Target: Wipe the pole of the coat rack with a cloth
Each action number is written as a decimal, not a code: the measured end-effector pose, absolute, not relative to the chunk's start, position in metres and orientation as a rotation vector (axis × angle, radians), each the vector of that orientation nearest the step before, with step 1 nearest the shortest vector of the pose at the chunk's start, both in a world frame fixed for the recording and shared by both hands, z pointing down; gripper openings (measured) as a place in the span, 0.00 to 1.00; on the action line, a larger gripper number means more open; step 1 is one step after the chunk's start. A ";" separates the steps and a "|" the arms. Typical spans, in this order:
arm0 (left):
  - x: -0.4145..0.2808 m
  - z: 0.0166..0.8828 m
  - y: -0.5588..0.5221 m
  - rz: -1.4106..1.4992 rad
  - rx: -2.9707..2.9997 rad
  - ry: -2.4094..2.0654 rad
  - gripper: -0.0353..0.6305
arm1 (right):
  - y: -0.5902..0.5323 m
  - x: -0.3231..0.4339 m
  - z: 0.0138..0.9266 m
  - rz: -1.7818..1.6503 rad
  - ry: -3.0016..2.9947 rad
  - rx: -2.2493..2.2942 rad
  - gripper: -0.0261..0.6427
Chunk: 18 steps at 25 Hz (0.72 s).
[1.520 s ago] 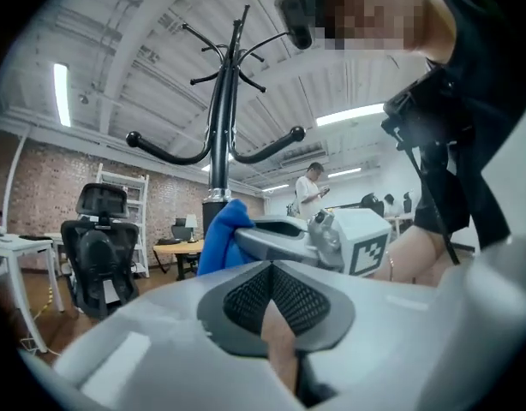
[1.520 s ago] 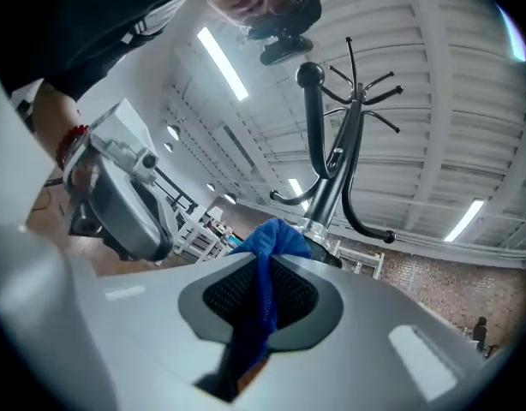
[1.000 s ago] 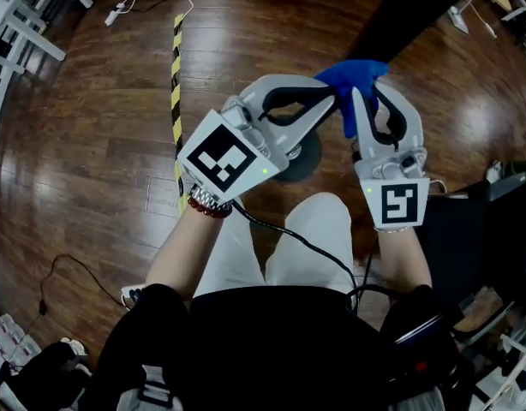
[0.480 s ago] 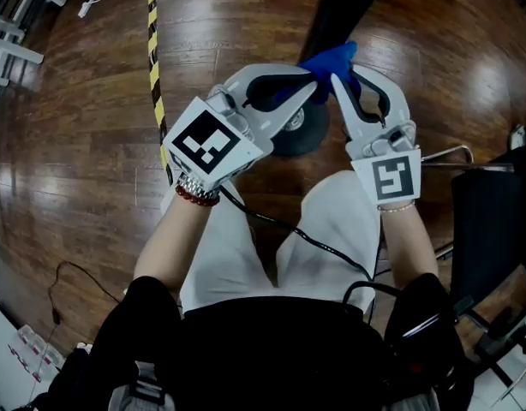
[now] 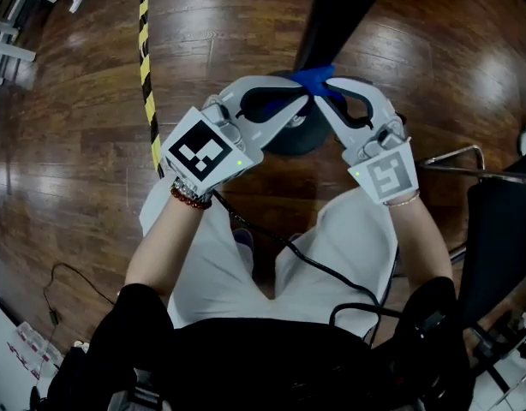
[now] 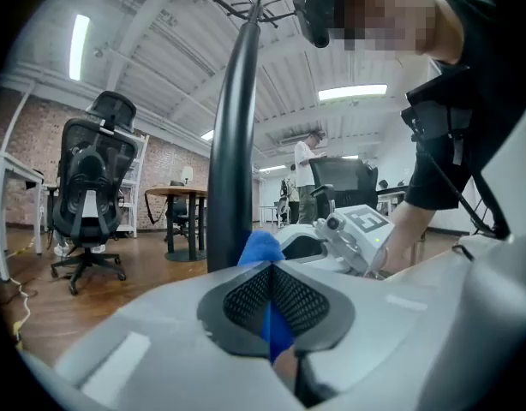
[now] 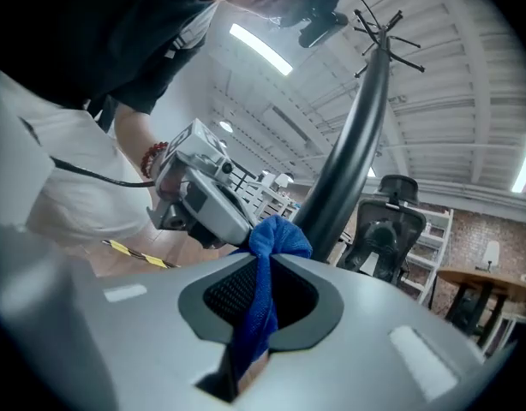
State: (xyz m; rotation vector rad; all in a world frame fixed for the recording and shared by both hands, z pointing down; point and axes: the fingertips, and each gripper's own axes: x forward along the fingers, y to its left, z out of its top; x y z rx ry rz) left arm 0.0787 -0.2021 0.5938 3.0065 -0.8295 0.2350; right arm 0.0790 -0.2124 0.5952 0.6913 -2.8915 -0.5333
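The left gripper (image 5: 295, 110) and right gripper (image 5: 328, 106) each pinch the blue cloth (image 5: 313, 78) tight beside the pole (image 5: 336, 15), ready to rub it.

Bright ceiling strip lights (image 6: 352, 92), glare on wooden floor (image 5: 494, 74), fisheye-warped edges.

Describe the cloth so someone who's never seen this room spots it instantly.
Find the dark coat rack pole rising from the wooden floor. Low beside it, the left gripper and right gripper both pinch the cloth, the only bright blue thing there.
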 end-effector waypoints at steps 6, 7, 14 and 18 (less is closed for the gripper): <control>0.070 0.644 -0.207 0.160 3.018 -0.881 0.06 | -0.215 0.083 0.672 -0.530 -2.637 0.661 0.09; 0.067 0.654 -0.208 0.146 2.993 -0.890 0.06 | -0.214 0.081 0.683 -0.534 -2.621 0.655 0.09; 0.050 0.693 -0.205 0.078 2.797 -0.949 0.06 | -0.217 0.080 0.760 -0.424 -2.573 0.686 0.09; -0.019 0.654 -0.194 -0.125 2.646 -1.260 0.06 | -0.219 0.079 0.804 -0.359 -2.523 0.670 0.09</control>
